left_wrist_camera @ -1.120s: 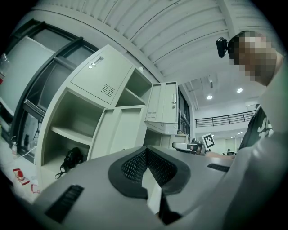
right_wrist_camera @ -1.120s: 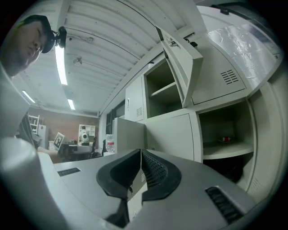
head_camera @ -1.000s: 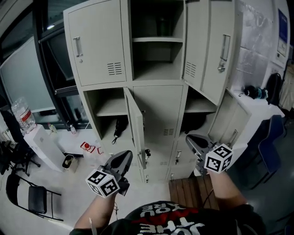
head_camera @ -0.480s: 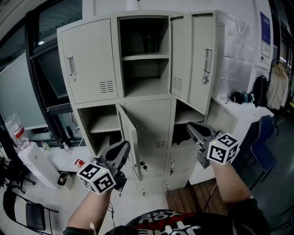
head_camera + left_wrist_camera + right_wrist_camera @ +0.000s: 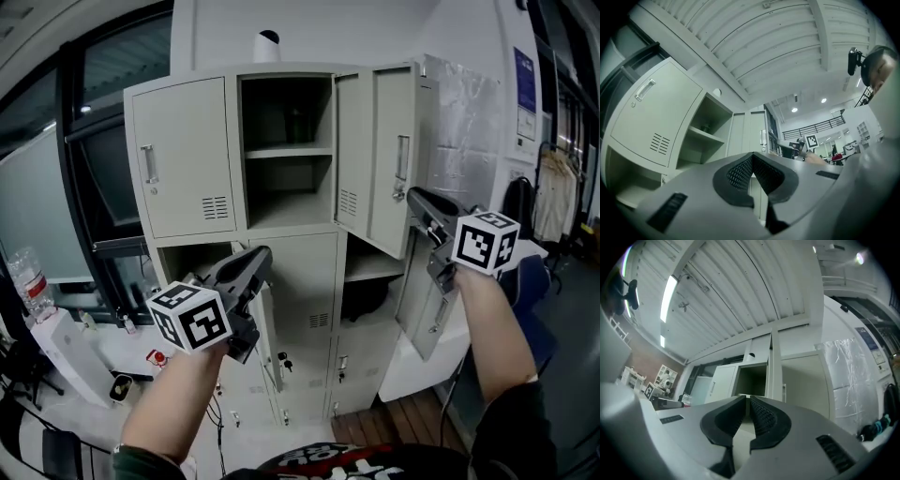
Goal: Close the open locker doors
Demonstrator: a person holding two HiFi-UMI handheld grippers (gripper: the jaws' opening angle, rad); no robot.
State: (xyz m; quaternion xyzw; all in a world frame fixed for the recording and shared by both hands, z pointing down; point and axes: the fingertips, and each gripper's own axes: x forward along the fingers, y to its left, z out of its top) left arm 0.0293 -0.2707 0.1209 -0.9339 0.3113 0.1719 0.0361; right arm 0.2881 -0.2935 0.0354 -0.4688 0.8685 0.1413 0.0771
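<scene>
Room: office corner, with dark windows (image 5: 89, 122) at nine o'clock and a white wall at twelve.
Lockers: tall pale-grey metal locker cabinet (image 5: 234, 77) fills the middle of my head view.
Top-left door: closed grey door with a vertical handle and vent slots (image 5: 183, 159), at ten o'clock.
Top-middle compartment: open bay with one shelf (image 5: 286, 150), at twelve o'clock.
Upper open door: grey locker door with a vertical handle (image 5: 380, 159), swung outward at one o'clock, just beside the open bay.
Lower open doors: narrow grey door (image 5: 272, 337) ajar at six o'clock; another grey door (image 5: 419, 305) hangs out at four o'clock.
My left gripper (image 5: 261, 255) (image 5: 751, 161): jaws pressed together with nothing in them, held up at seven o'clock in front of the lower left bay.
My right gripper (image 5: 414, 195) (image 5: 749, 401): jaws shut and empty, raised at three o'clock just beside the upper open door's handle edge. I cannot tell whether it touches.
</scene>
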